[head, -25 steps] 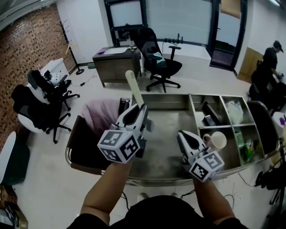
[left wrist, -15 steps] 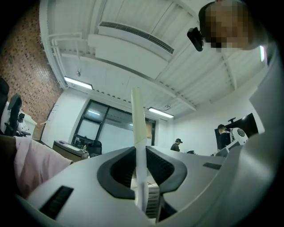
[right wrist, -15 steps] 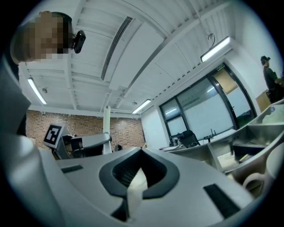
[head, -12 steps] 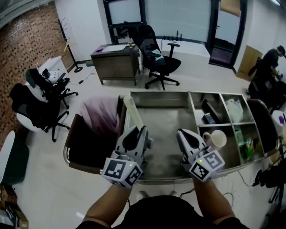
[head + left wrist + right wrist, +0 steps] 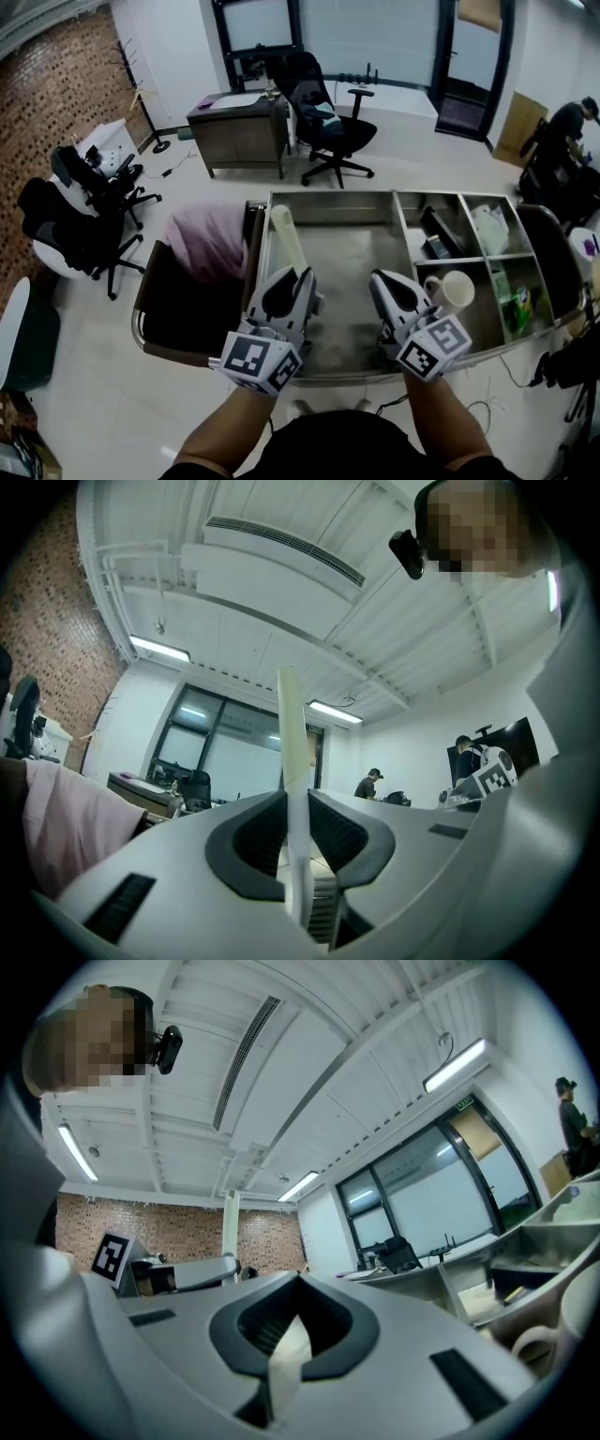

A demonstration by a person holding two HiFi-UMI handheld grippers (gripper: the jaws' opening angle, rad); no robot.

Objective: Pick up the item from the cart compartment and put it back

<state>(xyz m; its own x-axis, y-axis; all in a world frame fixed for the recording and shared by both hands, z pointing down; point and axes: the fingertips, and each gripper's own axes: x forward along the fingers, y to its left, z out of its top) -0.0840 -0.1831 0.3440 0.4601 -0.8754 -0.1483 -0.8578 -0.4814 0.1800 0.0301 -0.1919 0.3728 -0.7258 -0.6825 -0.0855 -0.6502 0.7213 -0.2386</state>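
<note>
over the near-left part of the cart's (image 5: 330,198) big compartment, the left gripper (image 5: 300,275) is clamped on a long flat stick (image 5: 287,236) — pale cream, smooth, rounded at the top end. the jaws pinch its lower part, and the rest pokes out past the tips, leaning along the compartment's left edge toward the far-left corner. in the left gripper view the ribbed dark pads squeeze the stick (image 5: 292,752) from both sides, dead centre. the cart is brushed steel, scuffed and dull, split into smaller bins on the right. a white mug (image 5: 456,292) sits in one near bin. a pink cloth (image 5: 212,242) droops off the left end. the right gripper (image 5: 379,277) hovers by the near edge, jaws drawn together — a pale sliver shows in the slot, can't tell what.
</note>
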